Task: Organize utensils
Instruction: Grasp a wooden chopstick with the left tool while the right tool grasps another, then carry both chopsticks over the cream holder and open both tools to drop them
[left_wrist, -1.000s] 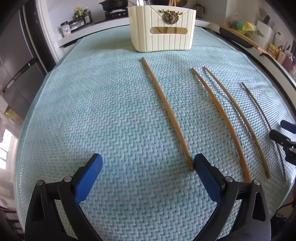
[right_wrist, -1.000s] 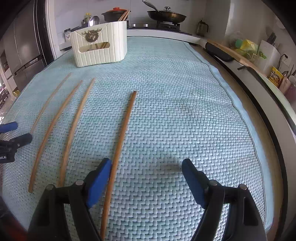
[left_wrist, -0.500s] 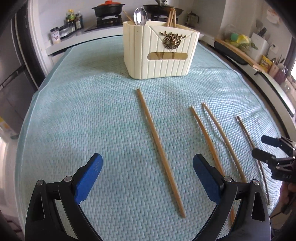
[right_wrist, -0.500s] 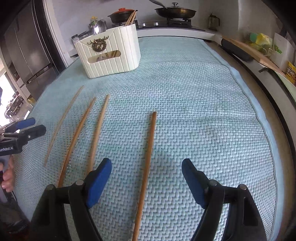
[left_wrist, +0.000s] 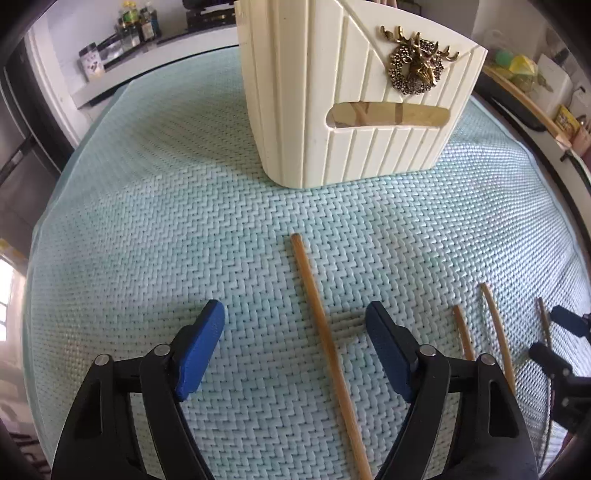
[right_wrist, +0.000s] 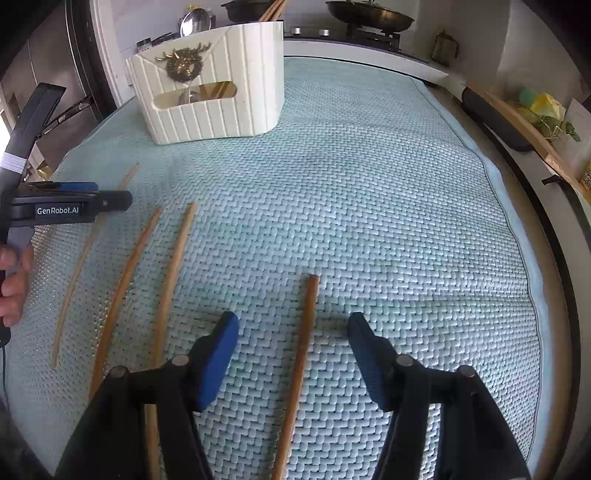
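Left gripper (left_wrist: 295, 332): jaws closing, not yet touching the long light-brown wooden chopstick (left_wrist: 325, 343) lying flat btwn its blue pads (left_wrist: 199, 350).

Right gripper (right_wrist: 291, 343): jaws closing, apart from the darker brown wooden chopstick (right_wrist: 301, 354) btwn them.

Two more thin wooden chopsticks (right_wrist: 122, 291) lie side by side btwn the held pair, all on the pale teal woven mat (right_wrist: 369, 221).

Cream ribbed plastic utensil caddy w/ brass deer emblem (left_wrist: 347, 96) stands upright at the mat's far end.
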